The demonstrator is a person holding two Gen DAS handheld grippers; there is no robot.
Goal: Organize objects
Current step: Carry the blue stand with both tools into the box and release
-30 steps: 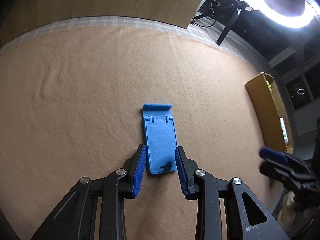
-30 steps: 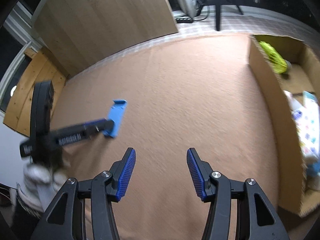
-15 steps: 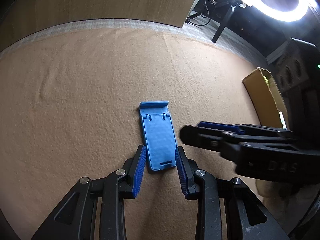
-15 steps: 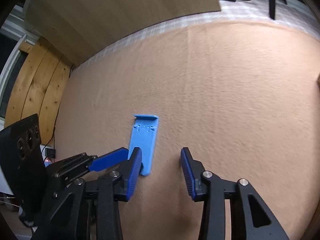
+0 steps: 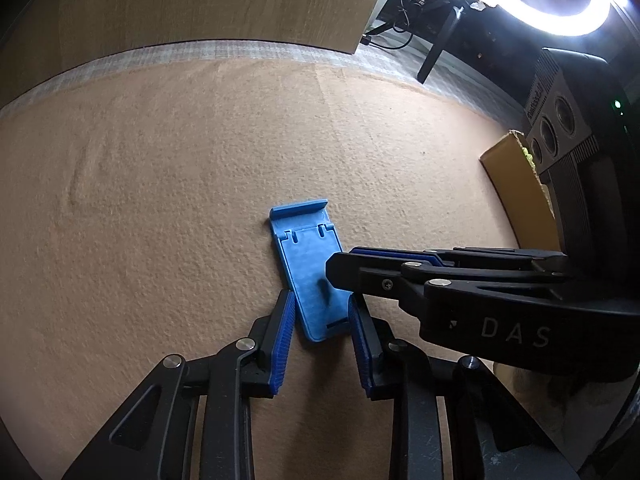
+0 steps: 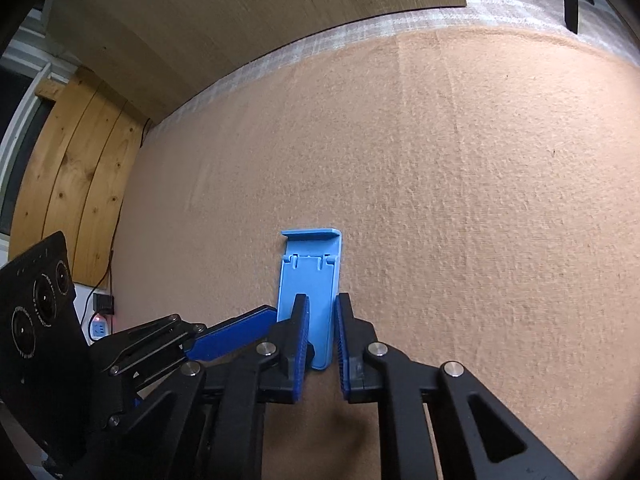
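Observation:
A flat blue plastic phone stand [image 5: 308, 268] lies on the tan felt mat, its lipped end pointing away. My left gripper [image 5: 322, 304] is open with a finger on either side of the stand's near end. My right gripper [image 6: 322, 304] has come in from the right and its narrowed jaws straddle the stand's right edge [image 6: 310, 284]; whether the pads press the plastic does not show. In the left wrist view the right gripper's fingers [image 5: 384, 268] reach across over the stand.
A cardboard box [image 5: 516, 188] stands at the mat's right side, partly hidden by the right gripper's body. A wooden board [image 6: 240, 12] leans behind the mat's far edge. A ring light [image 5: 552, 4] glares at top right.
My right gripper has swung left from the box side to the stand and narrowed its jaws around its edge. The left gripper has stayed at the stand's near end.

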